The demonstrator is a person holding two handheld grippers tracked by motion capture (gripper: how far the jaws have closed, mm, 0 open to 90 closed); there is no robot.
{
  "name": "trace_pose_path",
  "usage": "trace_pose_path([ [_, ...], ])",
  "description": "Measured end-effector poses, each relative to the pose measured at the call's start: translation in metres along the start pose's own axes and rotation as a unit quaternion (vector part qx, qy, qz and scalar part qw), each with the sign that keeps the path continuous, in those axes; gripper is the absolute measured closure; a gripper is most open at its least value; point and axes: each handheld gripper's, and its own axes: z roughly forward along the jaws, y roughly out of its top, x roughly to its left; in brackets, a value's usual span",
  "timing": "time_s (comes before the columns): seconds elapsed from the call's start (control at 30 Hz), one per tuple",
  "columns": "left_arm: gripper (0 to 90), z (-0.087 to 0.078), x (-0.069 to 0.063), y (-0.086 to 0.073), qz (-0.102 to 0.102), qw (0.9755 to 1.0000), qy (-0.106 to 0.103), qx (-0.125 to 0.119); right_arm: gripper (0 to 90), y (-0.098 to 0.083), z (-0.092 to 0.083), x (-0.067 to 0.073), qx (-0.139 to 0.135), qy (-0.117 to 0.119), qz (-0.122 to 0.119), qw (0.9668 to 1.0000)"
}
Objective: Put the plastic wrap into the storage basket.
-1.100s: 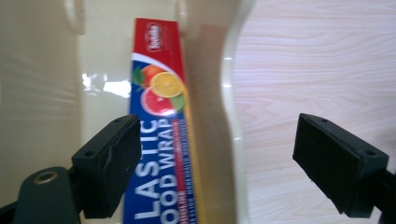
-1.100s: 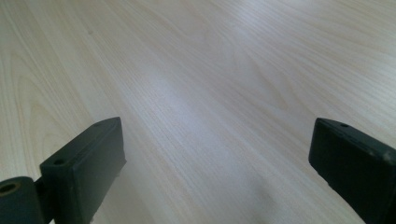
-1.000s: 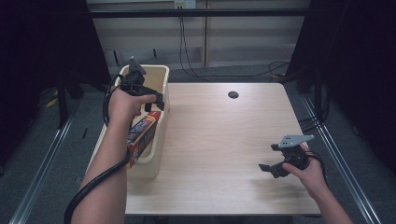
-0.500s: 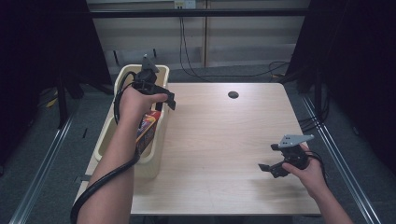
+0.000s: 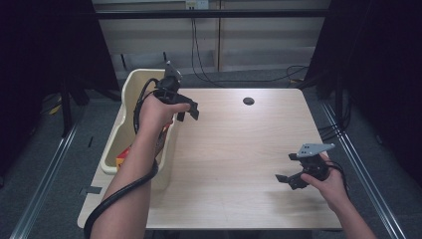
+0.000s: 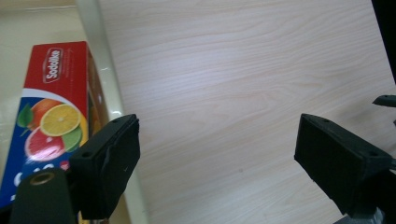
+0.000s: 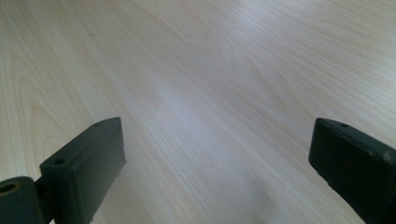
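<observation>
High view: the left gripper (image 5: pixel 185 110) hangs above the right rim of a cream plastic bin (image 5: pixel 130 84) that sits at the left edge of the wooden tabletop (image 5: pixel 239 164). A red carton (image 5: pixel 124 155) lies deep inside the bin, mostly hidden by the forearm. The right gripper (image 5: pixel 288 181) rests low over the tabletop near its right front corner, well apart from the bin. A small dark round hole (image 5: pixel 248 101) marks the far side of the tabletop.

Left gripper view: the fingers (image 6: pixel 109 163) stand wide apart with nothing between them; bare wood shows through the gap. The carton (image 6: pixel 49 116), printed with citrus slices and a brand name, lies against the bin's inner wall (image 6: pixel 105 84), just to the left of the near finger, so the gripper straddles the rim rather than the box.

Right gripper view: its fingers (image 7: pixel 88 163) are also spread wide and empty, looking along plain wood grain.

Judging from this, the work in hand concerns the carton in the bin, and the left gripper is not lined up with it. To grasp it well, the hand should shift over the bin until both fingers clear the rim, then come down across the carton's narrow faces, staying off the wall so the box isn't pinned against it. The carton probably crushes easily, so a moderate squeeze suits it.
</observation>
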Motion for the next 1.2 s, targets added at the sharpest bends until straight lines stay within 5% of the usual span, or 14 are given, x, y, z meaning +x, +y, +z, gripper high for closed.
trace_pose_path([
  [0.57, 12.2, 0.033, -0.020, -0.003, 0.037, 0.9990, -0.021, 0.010, 3.4, 0.000, -0.001, 0.000, 0.000, 0.000, 0.001, 1.0000],
  [1.2, 11.8, 0.071, -0.031, -0.016, 0.050, 0.9979, -0.040, 0.014, 3.4, 0.000, -0.001, 0.000, 0.001, 0.000, 0.001, 1.0000],
])
